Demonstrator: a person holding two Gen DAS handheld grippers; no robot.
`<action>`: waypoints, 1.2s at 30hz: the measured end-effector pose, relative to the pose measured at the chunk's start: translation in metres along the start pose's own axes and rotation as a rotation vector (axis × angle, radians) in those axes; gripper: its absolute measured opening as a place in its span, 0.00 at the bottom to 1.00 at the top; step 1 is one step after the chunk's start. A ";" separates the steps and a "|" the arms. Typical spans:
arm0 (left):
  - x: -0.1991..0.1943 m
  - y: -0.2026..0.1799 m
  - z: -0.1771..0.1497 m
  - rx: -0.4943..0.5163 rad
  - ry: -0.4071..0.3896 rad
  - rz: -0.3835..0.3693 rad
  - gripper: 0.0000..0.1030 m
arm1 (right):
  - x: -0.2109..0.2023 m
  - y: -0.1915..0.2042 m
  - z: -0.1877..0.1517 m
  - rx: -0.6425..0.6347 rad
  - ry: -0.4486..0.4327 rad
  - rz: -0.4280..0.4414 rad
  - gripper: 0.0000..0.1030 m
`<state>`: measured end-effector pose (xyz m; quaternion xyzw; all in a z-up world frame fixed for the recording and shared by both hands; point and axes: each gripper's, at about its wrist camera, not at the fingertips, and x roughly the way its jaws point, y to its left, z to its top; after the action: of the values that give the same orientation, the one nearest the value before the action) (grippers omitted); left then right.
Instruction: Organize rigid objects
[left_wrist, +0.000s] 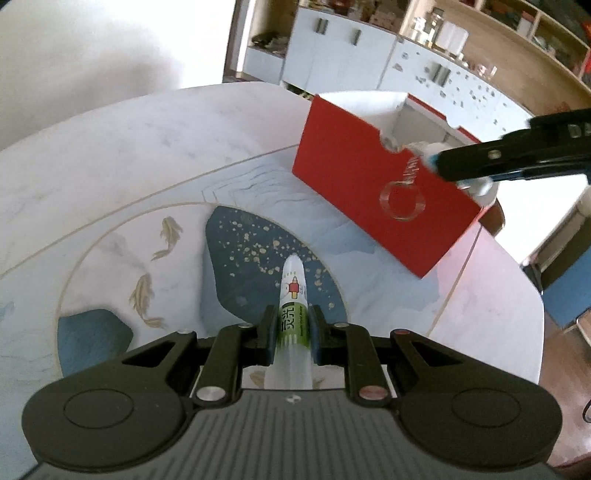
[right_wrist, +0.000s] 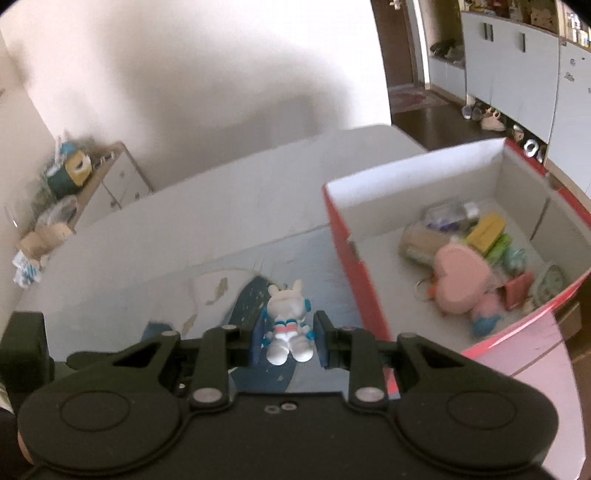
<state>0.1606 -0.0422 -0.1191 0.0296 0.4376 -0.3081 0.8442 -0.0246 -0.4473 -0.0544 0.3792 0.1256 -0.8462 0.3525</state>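
Note:
My left gripper (left_wrist: 292, 320) is shut on a white tube with a green label (left_wrist: 293, 295), held above the painted round table (left_wrist: 110, 155). My right gripper (right_wrist: 289, 338) is shut on a small white rabbit astronaut figure (right_wrist: 287, 325) and holds it above the table, left of the red box (right_wrist: 354, 258). In the left wrist view the right gripper (left_wrist: 461, 166) hangs over the near wall of the red box (left_wrist: 369, 192) with the figure (left_wrist: 484, 188) in it. The box holds a pink heart case (right_wrist: 460, 277), a yellow block (right_wrist: 485, 229) and several other small items.
The table's far edge runs behind the box. White cabinets (left_wrist: 332, 44) and wooden shelves (left_wrist: 517, 40) stand beyond. A low cabinet with clutter (right_wrist: 74, 184) stands by the wall at left. A blue chair (left_wrist: 569, 295) is at the table's right.

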 end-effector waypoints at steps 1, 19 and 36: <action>-0.002 -0.001 0.001 -0.012 -0.003 0.002 0.17 | -0.003 -0.004 0.002 -0.002 -0.011 -0.002 0.27; -0.015 -0.027 0.003 -0.067 -0.001 0.088 0.12 | -0.039 -0.085 0.019 0.020 -0.043 0.026 0.27; -0.007 -0.020 -0.036 0.012 0.046 0.124 0.69 | -0.054 -0.082 -0.003 0.074 -0.041 -0.005 0.27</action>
<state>0.1206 -0.0438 -0.1317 0.0687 0.4525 -0.2573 0.8511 -0.0549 -0.3601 -0.0213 0.3742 0.0880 -0.8588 0.3386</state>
